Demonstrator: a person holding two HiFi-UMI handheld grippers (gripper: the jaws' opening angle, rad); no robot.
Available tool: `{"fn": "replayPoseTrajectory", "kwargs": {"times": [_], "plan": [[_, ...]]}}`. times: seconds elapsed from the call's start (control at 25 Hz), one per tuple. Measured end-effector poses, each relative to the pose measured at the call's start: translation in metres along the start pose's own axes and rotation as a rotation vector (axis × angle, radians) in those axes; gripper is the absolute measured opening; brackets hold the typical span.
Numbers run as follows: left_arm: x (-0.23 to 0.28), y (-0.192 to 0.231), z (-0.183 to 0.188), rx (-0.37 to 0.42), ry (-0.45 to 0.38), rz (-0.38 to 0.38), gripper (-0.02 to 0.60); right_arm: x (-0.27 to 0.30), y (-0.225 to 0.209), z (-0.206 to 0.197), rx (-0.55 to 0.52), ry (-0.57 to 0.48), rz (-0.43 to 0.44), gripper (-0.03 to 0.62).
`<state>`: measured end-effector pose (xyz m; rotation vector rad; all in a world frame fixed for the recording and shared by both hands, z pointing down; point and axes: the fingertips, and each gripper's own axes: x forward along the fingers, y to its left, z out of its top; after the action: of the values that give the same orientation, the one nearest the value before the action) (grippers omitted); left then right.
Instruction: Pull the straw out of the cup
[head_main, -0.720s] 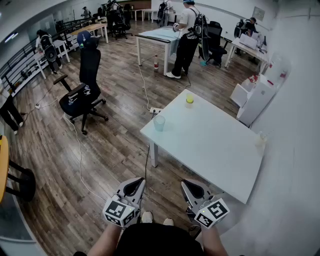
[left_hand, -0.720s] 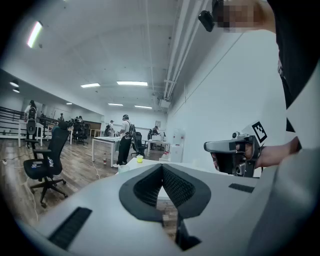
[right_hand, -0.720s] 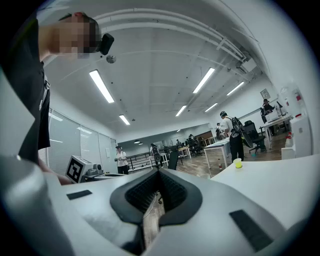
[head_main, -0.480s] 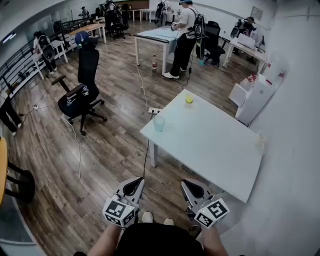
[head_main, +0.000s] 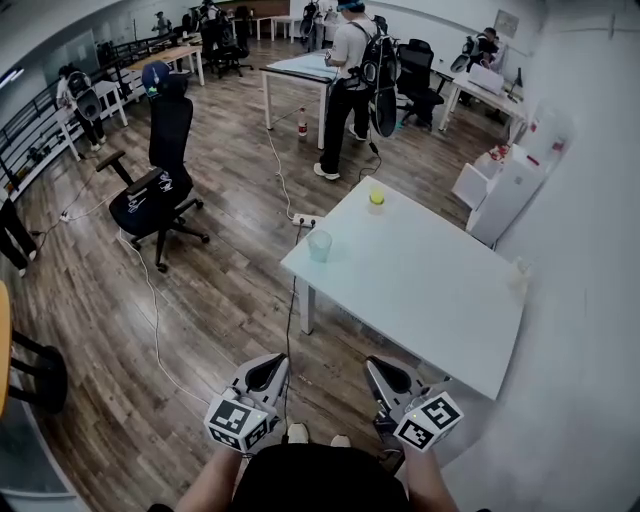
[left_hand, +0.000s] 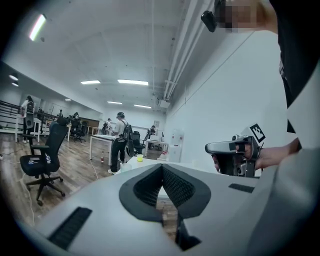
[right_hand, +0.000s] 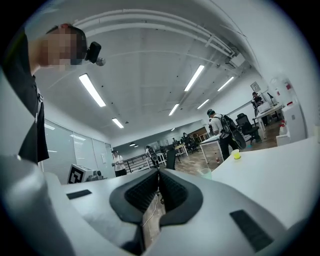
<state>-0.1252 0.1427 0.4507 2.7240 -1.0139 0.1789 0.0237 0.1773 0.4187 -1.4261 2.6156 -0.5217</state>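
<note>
A white table (head_main: 440, 300) stands ahead of me to the right. On its near-left corner is a clear bluish cup (head_main: 318, 245); a small yellow cup (head_main: 377, 199) sits at the far end. I cannot make out a straw at this distance. My left gripper (head_main: 272, 362) and right gripper (head_main: 380, 367) hang side by side over the wooden floor, well short of the table, both shut and empty. The left gripper view looks past its shut jaws to the clear cup (left_hand: 125, 167) and the yellow cup (left_hand: 140, 158). The right gripper view shows the clear cup (right_hand: 205, 173) and the yellow cup (right_hand: 236, 155).
A black office chair (head_main: 160, 190) stands to the left, and a cable (head_main: 150, 310) runs across the floor. A person with a backpack (head_main: 350, 80) is beside a further table. A white cabinet (head_main: 505, 190) and the wall close off the right side.
The person with the backpack has stepped to the left by the far table. My two grippers have stayed where they were, still shut.
</note>
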Motion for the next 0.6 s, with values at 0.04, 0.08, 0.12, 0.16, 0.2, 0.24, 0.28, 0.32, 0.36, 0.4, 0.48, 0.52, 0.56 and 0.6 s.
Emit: {"fn": "replayPoseTrajectory", "kwargs": {"times": [0.04, 0.08, 0.12, 0.16, 0.2, 0.24, 0.28, 0.32, 0.36, 0.4, 0.48, 0.52, 0.56, 0.6], "plan": [[-0.001, 0.002, -0.001, -0.002, -0.001, -0.003, 0.014, 0.002, -0.001, -0.003, 0.005, 0.010, -0.005, 0.023], [-0.002, 0.004, -0.002, -0.002, -0.002, -0.005, 0.012, 0.003, -0.001, -0.006, 0.009, 0.015, -0.010, 0.023], [-0.003, 0.006, -0.004, -0.002, -0.001, -0.007, 0.012, 0.004, -0.001, -0.008, 0.012, 0.017, -0.016, 0.023], [-0.005, 0.008, -0.005, -0.002, 0.001, -0.008, 0.013, 0.005, -0.001, -0.009, 0.014, 0.015, -0.022, 0.023], [-0.006, 0.010, -0.006, -0.003, 0.002, -0.008, 0.012, 0.006, 0.000, -0.009, 0.015, 0.011, -0.029, 0.023], [-0.008, 0.013, -0.007, -0.006, 0.002, -0.006, 0.013, 0.007, 0.001, -0.009, 0.018, 0.006, -0.034, 0.023], [-0.010, 0.016, -0.008, -0.010, 0.003, -0.005, 0.013, 0.009, 0.002, -0.010, 0.021, 0.002, -0.038, 0.023], [-0.012, 0.019, -0.010, -0.014, 0.002, -0.003, 0.013, 0.010, 0.003, -0.011, 0.022, 0.000, -0.039, 0.023], [-0.014, 0.021, -0.012, -0.017, 0.002, -0.002, 0.014, 0.011, 0.005, -0.012, 0.022, 0.001, -0.039, 0.023], [-0.016, 0.024, -0.013, -0.019, 0.002, -0.002, 0.014, 0.013, 0.007, -0.014, 0.019, 0.004, -0.038, 0.023], [-0.021, 0.028, -0.016, -0.023, 0.001, -0.005, 0.014, 0.016, 0.012, -0.018, 0.008, 0.008, -0.039, 0.023], [-0.024, 0.030, -0.018, -0.026, -0.001, -0.006, 0.014, 0.017, 0.015, -0.020, 0.000, 0.010, -0.038, 0.023], [-0.027, 0.032, -0.019, -0.028, -0.004, -0.006, 0.014, 0.019, 0.018, -0.021, -0.010, 0.012, -0.036, 0.023], [-0.030, 0.035, -0.019, -0.028, -0.007, -0.003, 0.014, 0.020, 0.021, -0.022, -0.022, 0.014, -0.033, 0.023]]}}
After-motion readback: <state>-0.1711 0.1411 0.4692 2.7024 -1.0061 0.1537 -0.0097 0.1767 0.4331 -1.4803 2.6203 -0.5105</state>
